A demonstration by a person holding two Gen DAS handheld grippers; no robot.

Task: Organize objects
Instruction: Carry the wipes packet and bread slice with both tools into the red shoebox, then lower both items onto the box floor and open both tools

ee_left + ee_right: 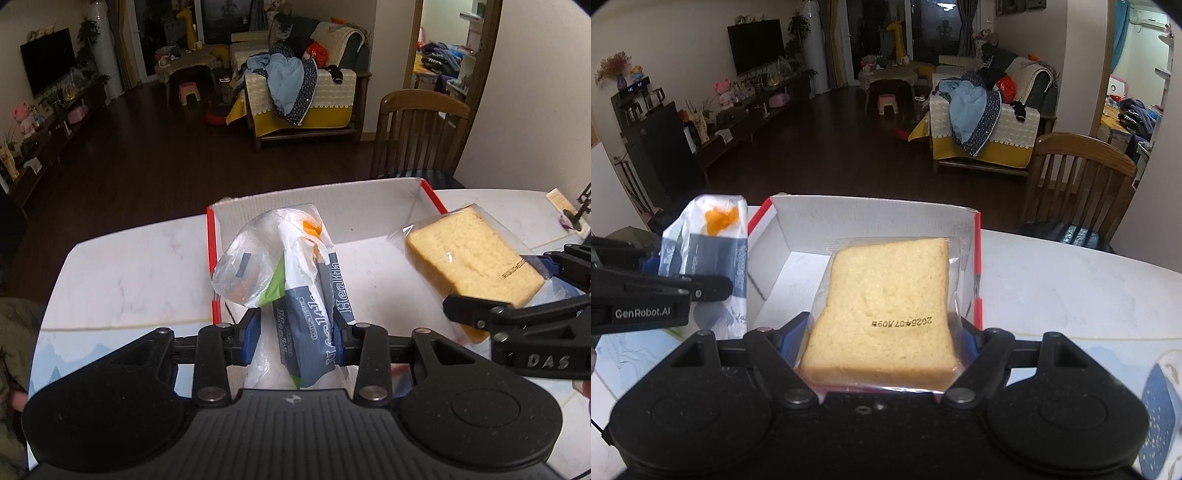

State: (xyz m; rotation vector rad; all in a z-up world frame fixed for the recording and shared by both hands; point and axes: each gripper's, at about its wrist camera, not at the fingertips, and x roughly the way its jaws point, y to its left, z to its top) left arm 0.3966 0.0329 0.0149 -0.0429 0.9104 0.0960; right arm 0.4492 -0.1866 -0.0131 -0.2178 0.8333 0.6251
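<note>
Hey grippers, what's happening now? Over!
Left gripper shut on snack bag. Right gripper shut on wrapped bread. Both over open box. Nothing blocking.

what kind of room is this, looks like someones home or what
Most likely a lived-in home: an open living and dining room. A flat black television hangs on the wall, a cream-and-yellow covered sofa is heaped with clothes, and a brown wooden slat-back chair stands at the white marble-look table.
</note>
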